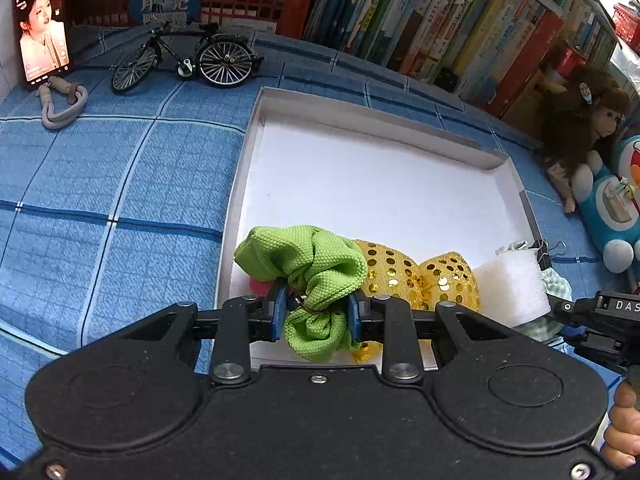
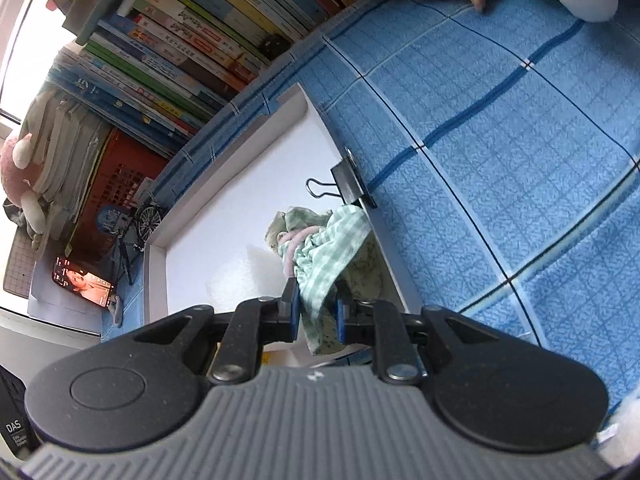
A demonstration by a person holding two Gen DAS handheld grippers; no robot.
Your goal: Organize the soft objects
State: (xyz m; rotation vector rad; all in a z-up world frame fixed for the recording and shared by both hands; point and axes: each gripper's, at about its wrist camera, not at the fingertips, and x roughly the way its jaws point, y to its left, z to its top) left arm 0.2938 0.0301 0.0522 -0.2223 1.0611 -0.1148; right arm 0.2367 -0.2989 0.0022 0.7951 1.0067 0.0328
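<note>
I have the left gripper [image 1: 316, 316] clamped on a green textured scrunchie [image 1: 316, 276], its blue pads pinching the bunched fabric near a small metal ring, and I hold it low over the near edge of the white shallow box [image 1: 360, 120], which I take to be the collecting tray for the soft things. Just beyond the scrunchie, a gold sequined scrunchie [image 1: 416, 276] already lies on the box floor, with a white foam block [image 1: 516, 284] beside it, so I judge the green one belongs next to them. The right gripper [image 2: 316, 312] is closed on a green-and-white checked cloth [image 2: 324, 256] that drapes over the box's right wall, just below a black binder clip [image 2: 352, 184] fastened on that wall. Both grips sit near each item's middle, so nothing trails far when lowered.
</note>
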